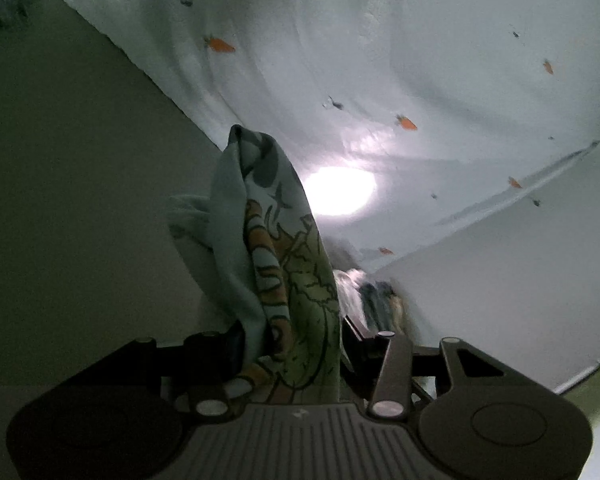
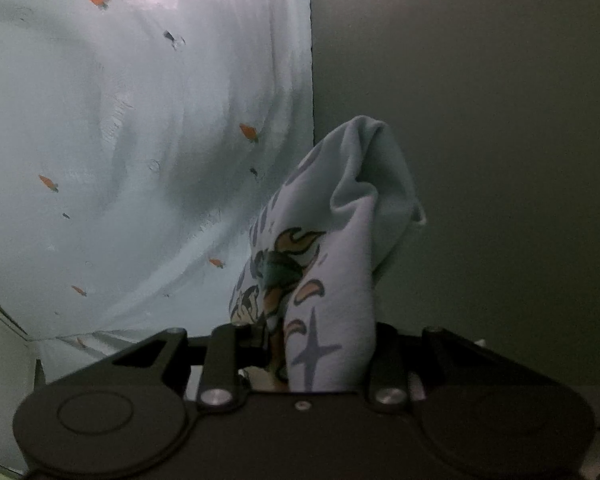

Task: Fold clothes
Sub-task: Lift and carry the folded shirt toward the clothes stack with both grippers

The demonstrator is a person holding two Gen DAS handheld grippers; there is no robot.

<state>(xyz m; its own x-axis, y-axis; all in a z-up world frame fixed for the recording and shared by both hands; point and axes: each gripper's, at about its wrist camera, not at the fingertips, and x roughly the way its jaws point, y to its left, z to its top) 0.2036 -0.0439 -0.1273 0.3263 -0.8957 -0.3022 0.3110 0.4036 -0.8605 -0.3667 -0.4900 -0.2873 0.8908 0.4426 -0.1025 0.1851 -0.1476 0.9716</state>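
Observation:
A pale blue garment with an orange and green cartoon print is held by both grippers. In the left wrist view my left gripper (image 1: 288, 344) is shut on a bunched fold of the garment (image 1: 276, 264), which sticks up between the jaws. In the right wrist view my right gripper (image 2: 316, 344) is shut on another bunched corner of the garment (image 2: 332, 248). The fingertips are hidden by the cloth in both views.
A white sheet with small orange carrot prints (image 1: 380, 80) fills the background and also shows in the right wrist view (image 2: 140, 140). A plain grey-green surface (image 1: 60, 200) lies beside it, also in the right wrist view (image 2: 480, 120). A bright light spot (image 1: 340, 190) glares on the sheet.

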